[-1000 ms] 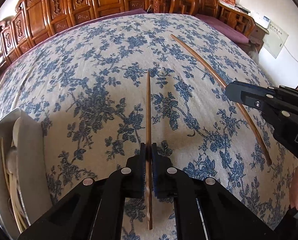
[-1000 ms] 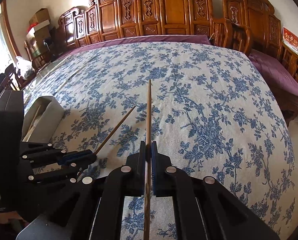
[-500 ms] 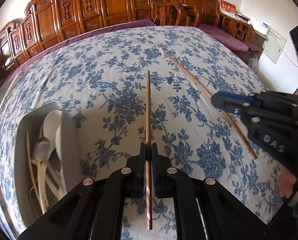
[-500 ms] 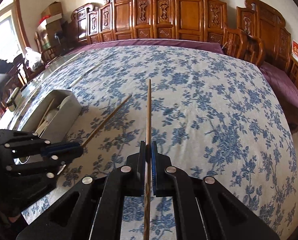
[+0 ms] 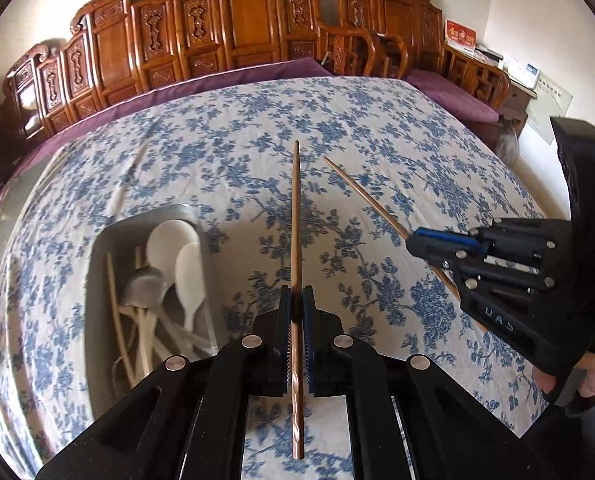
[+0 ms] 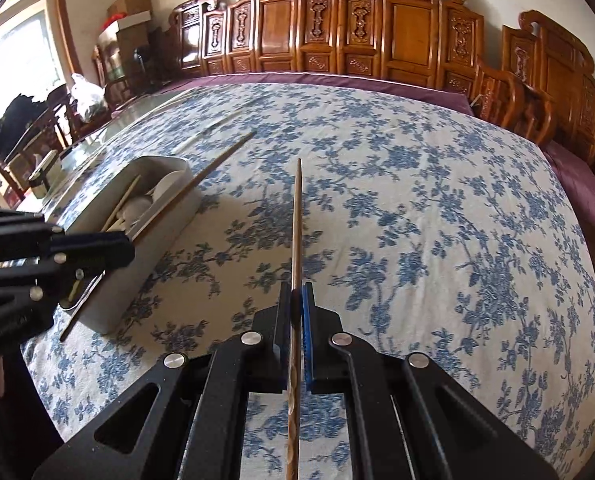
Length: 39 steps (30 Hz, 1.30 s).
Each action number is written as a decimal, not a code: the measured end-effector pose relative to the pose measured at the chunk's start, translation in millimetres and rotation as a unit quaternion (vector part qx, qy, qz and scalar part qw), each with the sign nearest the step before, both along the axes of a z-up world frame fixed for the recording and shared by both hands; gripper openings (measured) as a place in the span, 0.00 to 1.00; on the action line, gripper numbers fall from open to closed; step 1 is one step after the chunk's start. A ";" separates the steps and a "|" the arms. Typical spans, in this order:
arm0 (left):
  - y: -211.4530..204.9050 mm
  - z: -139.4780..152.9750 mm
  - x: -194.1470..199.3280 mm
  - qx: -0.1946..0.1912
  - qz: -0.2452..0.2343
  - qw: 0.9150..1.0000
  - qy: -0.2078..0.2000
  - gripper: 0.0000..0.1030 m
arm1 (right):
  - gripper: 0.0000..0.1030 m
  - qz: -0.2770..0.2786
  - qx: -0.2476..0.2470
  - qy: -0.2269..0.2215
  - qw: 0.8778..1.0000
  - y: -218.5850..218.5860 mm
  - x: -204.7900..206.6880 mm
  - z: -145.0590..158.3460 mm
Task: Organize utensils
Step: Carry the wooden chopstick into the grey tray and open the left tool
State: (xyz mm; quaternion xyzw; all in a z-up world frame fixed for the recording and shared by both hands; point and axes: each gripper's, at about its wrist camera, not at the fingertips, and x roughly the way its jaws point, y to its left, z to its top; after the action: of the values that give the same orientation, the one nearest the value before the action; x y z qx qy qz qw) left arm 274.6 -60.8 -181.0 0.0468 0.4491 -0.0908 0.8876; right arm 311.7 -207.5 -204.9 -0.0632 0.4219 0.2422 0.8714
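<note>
A bench draped in a blue-flowered cloth (image 5: 377, 128) fills both views, backed by carved wooden chairs (image 5: 249, 20). On it sits a grey utensil tray (image 6: 165, 236), holding white spoons (image 5: 173, 240) and pale chopsticks (image 5: 115, 308). The left gripper (image 5: 296, 300) hangs just right of the tray, its fingers pinching a brown chopstick (image 5: 295, 220) that points away over the cloth. The right gripper (image 6: 296, 296), further right of the tray, has its fingers pressed on a second brown chopstick (image 6: 296, 216).
</note>
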 end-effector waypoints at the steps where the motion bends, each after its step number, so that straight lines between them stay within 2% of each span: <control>1: 4.3 2.0 -0.9 -0.001 0.003 1.000 -0.001 0.04 | 0.06 0.005 0.001 -0.003 1.000 3.7 -2.8 1.1; 13: 56.0 22.5 -10.4 0.004 0.036 0.999 -0.020 0.04 | 0.06 0.027 0.013 -0.029 0.999 21.6 -21.3 16.0; 17: 75.9 20.6 -7.9 0.014 0.050 0.998 -0.017 0.04 | 0.06 0.024 0.022 -0.038 0.999 21.1 -25.0 21.3; 29: 114.7 -12.4 13.8 0.025 0.073 0.997 0.020 0.04 | 0.06 0.024 0.013 -0.035 0.999 31.9 -25.5 13.7; 39: 119.6 -41.0 18.2 0.031 0.062 0.996 0.048 0.05 | 0.06 0.024 -0.001 -0.029 0.999 37.8 -21.0 2.7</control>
State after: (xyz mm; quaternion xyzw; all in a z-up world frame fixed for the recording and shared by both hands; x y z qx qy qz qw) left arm 292.8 58.8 -222.0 0.0419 0.4961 -0.0236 0.8669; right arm 290.7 -169.7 -202.2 -0.0808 0.3954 0.2607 0.8770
